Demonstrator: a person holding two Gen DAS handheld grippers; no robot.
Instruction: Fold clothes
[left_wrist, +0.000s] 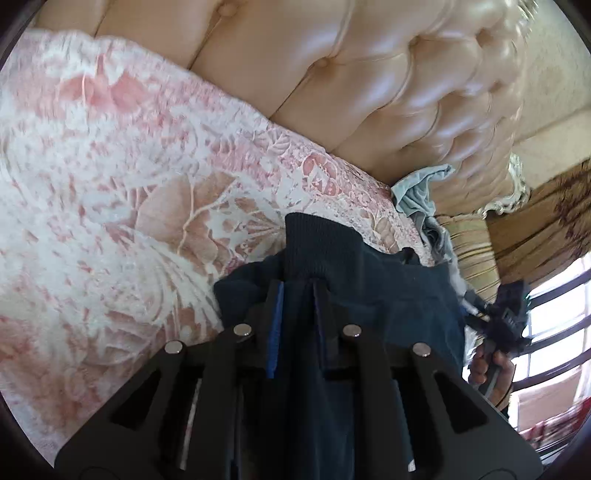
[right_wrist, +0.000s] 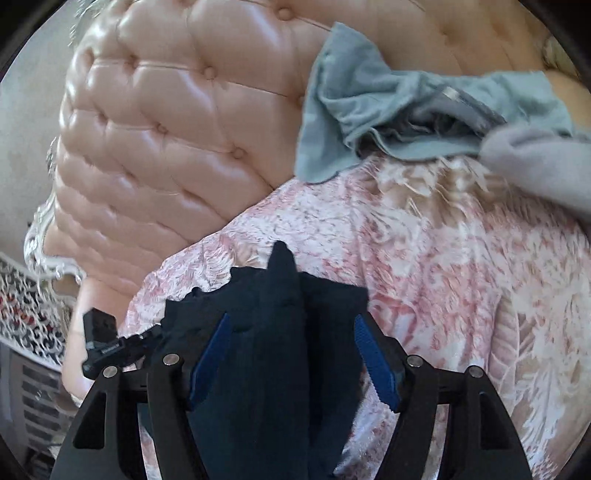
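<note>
the dark garment (left_wrist: 332, 258) runs down between the jaws of the left gripper (left_wrist: 298, 291) and out past the bottom edge, so its lower part is unseen. in the right wrist view the same cloth (right_wrist: 280, 332) fills the gap between the jaws of the right gripper (right_wrist: 291, 325); whether the pads press on it cannot be told. beyond the jaws, the grey-blue clothes (right_wrist: 369, 110) are blurred, and a pale grey piece (right_wrist: 535, 166) is cut off at the right edge.

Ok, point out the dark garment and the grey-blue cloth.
dark garment (left_wrist: 325, 251), left wrist view, ribbed band.
grey-blue cloth (right_wrist: 354, 88), right wrist view, upper fold against the headboard.
</note>
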